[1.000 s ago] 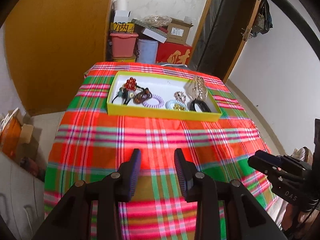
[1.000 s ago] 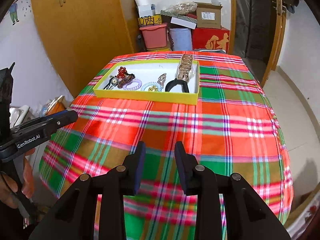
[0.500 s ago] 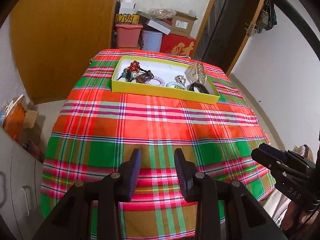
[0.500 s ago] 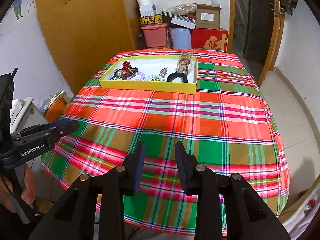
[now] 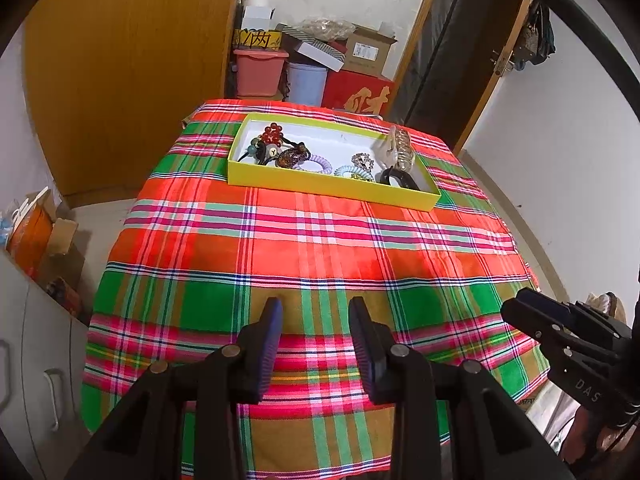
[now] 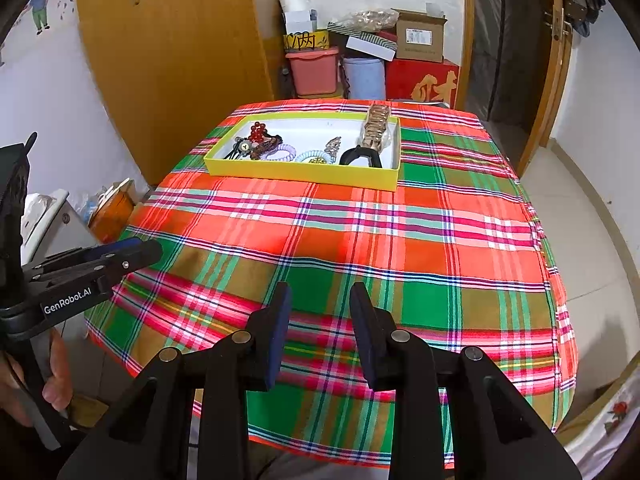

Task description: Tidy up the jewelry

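A yellow tray [image 5: 320, 191] [image 6: 304, 178] with a white floor sits at the far end of the plaid-covered table [image 5: 320, 248]. Inside it lie red beads [image 5: 273, 133], a purple coil hair tie [image 5: 320, 163], a light blue coil tie [image 5: 347, 169], a black clip [image 5: 396, 178] and a gold hair claw [image 5: 402, 149] leaning on the right rim. My left gripper [image 5: 316, 312] hovers over the near edge of the table, jaws apart, nothing between them. My right gripper [image 6: 320, 300] is likewise open and empty at the near edge, far from the tray.
A wooden wardrobe [image 6: 172, 52] stands at the left. Boxes, a pink bin [image 6: 314, 70] and a blue bucket [image 6: 364, 78] are stacked behind the table. A grey cabinet [image 5: 36, 356] is near the left side. A hand [image 6: 56, 380] holds the left gripper's handle.
Both grippers have drawn back from the tray toward the near edge of the table, so the tray looks smaller and farther. Their jaws kept the same gap.
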A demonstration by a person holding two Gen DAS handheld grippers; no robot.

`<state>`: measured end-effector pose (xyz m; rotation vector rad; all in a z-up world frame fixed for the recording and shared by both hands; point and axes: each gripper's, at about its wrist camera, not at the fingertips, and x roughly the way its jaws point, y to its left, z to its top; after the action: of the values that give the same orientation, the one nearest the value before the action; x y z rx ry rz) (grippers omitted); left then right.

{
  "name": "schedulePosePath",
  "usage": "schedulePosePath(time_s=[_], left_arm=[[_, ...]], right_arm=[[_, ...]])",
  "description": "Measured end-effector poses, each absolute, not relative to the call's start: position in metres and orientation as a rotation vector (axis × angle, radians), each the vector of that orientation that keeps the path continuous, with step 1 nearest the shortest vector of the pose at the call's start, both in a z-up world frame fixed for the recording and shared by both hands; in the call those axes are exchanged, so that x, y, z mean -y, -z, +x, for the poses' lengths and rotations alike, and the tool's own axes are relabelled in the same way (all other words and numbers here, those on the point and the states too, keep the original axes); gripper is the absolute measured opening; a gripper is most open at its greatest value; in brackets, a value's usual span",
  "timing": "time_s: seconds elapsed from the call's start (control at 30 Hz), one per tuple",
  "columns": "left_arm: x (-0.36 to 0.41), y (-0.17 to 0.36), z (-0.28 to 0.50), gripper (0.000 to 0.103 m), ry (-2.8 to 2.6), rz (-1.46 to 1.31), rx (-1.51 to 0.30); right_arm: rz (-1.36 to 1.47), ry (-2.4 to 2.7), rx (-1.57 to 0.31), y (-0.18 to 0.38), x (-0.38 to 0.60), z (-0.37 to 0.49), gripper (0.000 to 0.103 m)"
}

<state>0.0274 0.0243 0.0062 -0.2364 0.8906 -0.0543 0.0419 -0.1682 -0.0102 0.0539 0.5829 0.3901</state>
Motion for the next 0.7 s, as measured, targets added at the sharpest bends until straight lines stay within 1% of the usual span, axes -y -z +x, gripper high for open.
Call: schedulePosePath(time_s=[0.7], left_arm=[[-0.0178,0.001,0.0322,0.034,0.069,-0.231,-0.902]], right_arm=[[0.052,-0.391,-0.609,0.0161,0.1658,0.0492,0.031]])
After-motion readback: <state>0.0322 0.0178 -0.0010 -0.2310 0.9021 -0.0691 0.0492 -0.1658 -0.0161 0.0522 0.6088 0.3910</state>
